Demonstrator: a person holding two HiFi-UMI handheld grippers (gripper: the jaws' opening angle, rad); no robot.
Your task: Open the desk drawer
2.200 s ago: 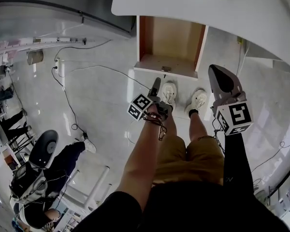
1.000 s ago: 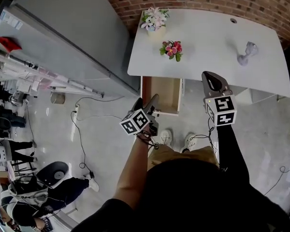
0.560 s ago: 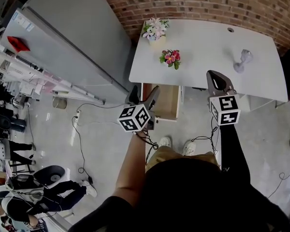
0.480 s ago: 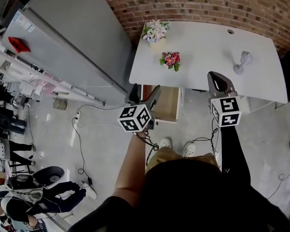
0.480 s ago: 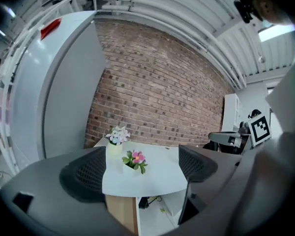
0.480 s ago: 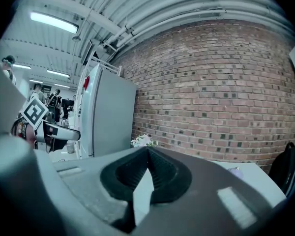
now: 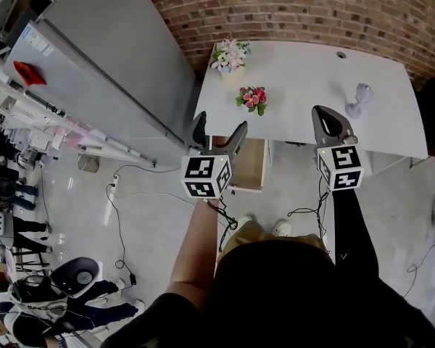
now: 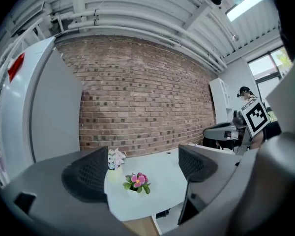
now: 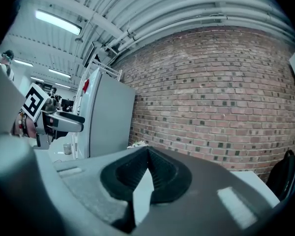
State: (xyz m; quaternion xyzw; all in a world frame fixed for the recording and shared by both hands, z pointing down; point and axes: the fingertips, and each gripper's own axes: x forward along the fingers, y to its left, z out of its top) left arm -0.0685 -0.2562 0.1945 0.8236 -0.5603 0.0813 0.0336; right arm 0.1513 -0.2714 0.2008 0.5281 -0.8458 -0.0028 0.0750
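In the head view, the white surface (image 7: 304, 85) stands against a brick wall (image 7: 312, 6), and the drawer (image 7: 249, 164) stands open beneath its front edge on the left side, showing its wooden inside. The left gripper (image 7: 217, 133) hangs over the surface's front left corner with its two fingers (image 7: 237, 133) spread wide, just beside the drawer in this view but touching nothing. The right gripper (image 7: 322, 118) is held over the front edge further to the right, well apart from the drawer. On the surface sit a pot of pale flowers (image 7: 229, 53) at the back left, pink flowers (image 7: 252, 98) nearer the front, and a small grey object (image 7: 355, 100) towards the right. A tall grey cabinet (image 7: 101, 56) stands to the left of the surface, and the person's shoes (image 7: 279, 228) show on the floor (image 7: 152, 216) below. In the left gripper view, the jaws are far apart and empty. Through the gap between the dark pads (image 8: 86, 173) show the surface (image 8: 162, 178), the pink flowers (image 8: 136, 181) and the pale flowers (image 8: 116, 157), with a strip of the drawer's wood (image 8: 140, 227) at the bottom edge. The right gripper (image 8: 226, 132) shows at the right. In the right gripper view, the jaws meet at their tips with only a slim wedge of gap lower down, and they hold nothing. The left gripper (image 9: 59, 119) and the grey cabinet (image 9: 105, 117) show to the left, in front of the brick wall (image 9: 211, 97).
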